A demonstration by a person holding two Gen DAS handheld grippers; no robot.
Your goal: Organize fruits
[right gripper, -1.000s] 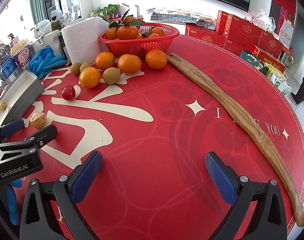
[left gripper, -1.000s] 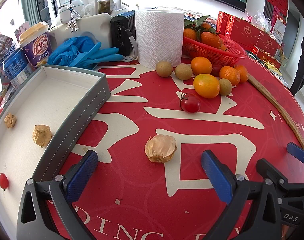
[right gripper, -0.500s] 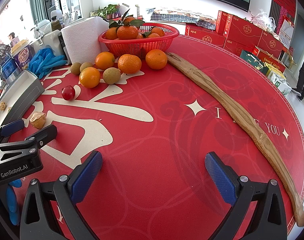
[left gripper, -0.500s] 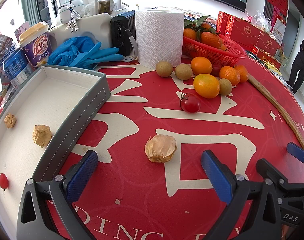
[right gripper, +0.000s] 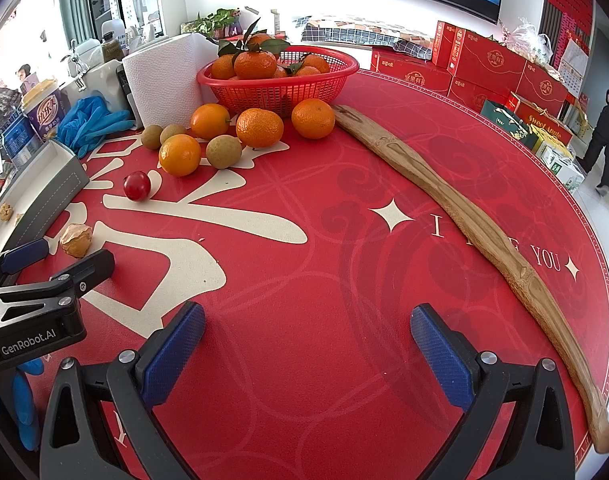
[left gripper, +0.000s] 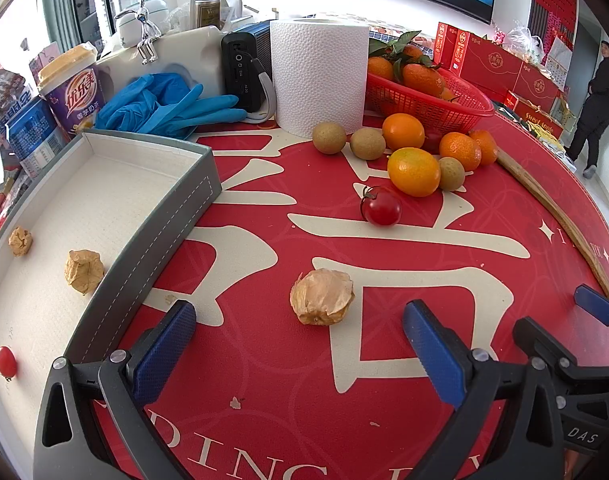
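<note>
two grippers, both wide open and holding nothing: left gripper (left gripper: 298, 346) at the bottom of the left view, right gripper (right gripper: 306, 346) at the bottom of the right view, each low over the red mat (right gripper: 312, 264). just past the left blue pads, near the middle of that view, one papery husk fruit (left gripper: 322, 297) alone on the mat. higher up and a bit right, one cherry tomato (left gripper: 381, 205). behind it, in the upper right of the left view, a bunch of loose fruit close together: four oranges (right gripper: 180, 155) and three small brown round fruits (left gripper: 329, 138). more oranges piled in one red basket (right gripper: 278, 87) at the top, count hard to tell. on the left side of the left view, one grey tray (left gripper: 156, 232) with three things inside: two husk fruits (left gripper: 83, 265) and one small tomato (left gripper: 5, 362). up top, one paper towel roll (left gripper: 319, 76), blue gloves (left gripper: 164, 106), one purple cup (left gripper: 73, 88). along the right side of the right view, one long wooden stick (right gripper: 476, 232).
</note>
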